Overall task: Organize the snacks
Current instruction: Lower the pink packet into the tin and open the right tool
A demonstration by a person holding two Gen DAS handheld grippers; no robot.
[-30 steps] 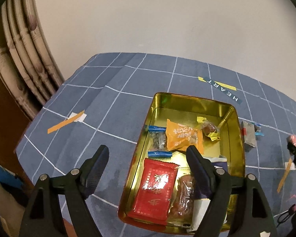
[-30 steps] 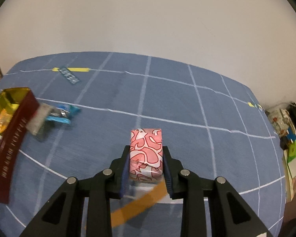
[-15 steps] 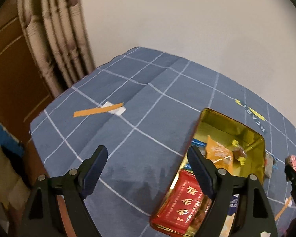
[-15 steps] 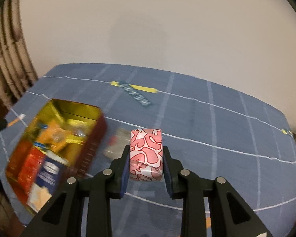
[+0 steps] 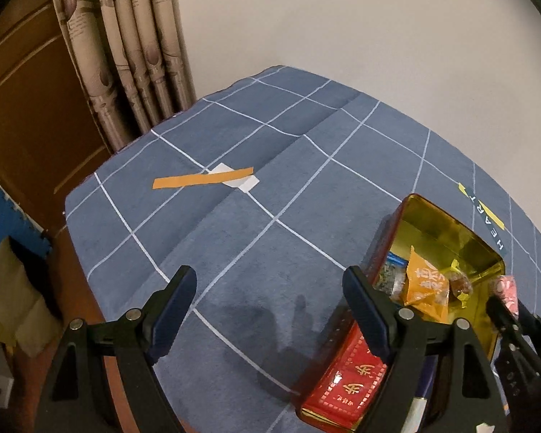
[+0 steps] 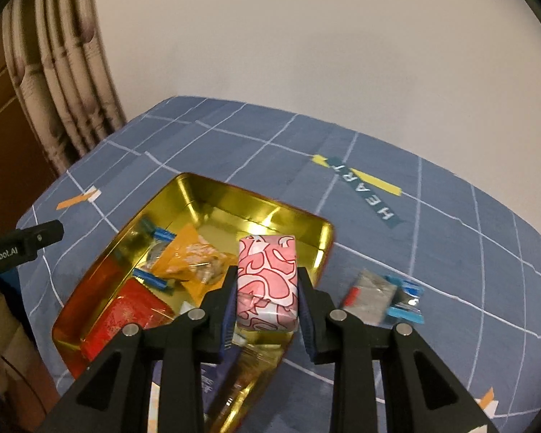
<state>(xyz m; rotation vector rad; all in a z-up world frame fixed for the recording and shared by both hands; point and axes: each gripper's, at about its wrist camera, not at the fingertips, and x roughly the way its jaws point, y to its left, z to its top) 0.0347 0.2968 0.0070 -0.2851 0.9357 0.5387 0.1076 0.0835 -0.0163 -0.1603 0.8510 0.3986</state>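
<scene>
While a blue tablecloth point(image 5: 256, 223) with a white grid covers the whole table under a plain pale wall, patterned curtains point(image 5: 126, 47) hang at the far left corner beside a brown wooden door point(image 5: 21, 108). On the cloth sits a gold-lined tin point(image 6: 259, 213) with red outer walls, open at the top. It holds several snacks: a red packet point(image 6: 133, 306) with gold characters at the near end, an orange packet point(image 6: 194, 256) in the middle, and a clear packet with blue ends point(image 6: 155, 249) just beside it toward the left wall. Other wrappers at the near end are hidden by the gripper fingers.

The right gripper point(image 6: 267, 299) hangs over the near right part of the tin, its jaws narrow and pressed on both sides of a pink and white patterned packet point(image 6: 267, 281), which is held clear of the tin floor. In the left wrist view that packet shows small at the right edge, above the tin's near right corner.

The left gripper point(image 5: 270, 310) stands wide with nothing between its jaws, over bare cloth just left of the tin.

Outside the tin, just beside its right wall, lie a grey packet point(image 6: 373, 296) and a blue-ended packet point(image 6: 407, 299), touching each other. Farther back a dark label reading HEART point(image 6: 364, 191) crosses a yellow tape strip. An orange tape strip point(image 5: 202, 179) over a white patch lies well apart on the left.
</scene>
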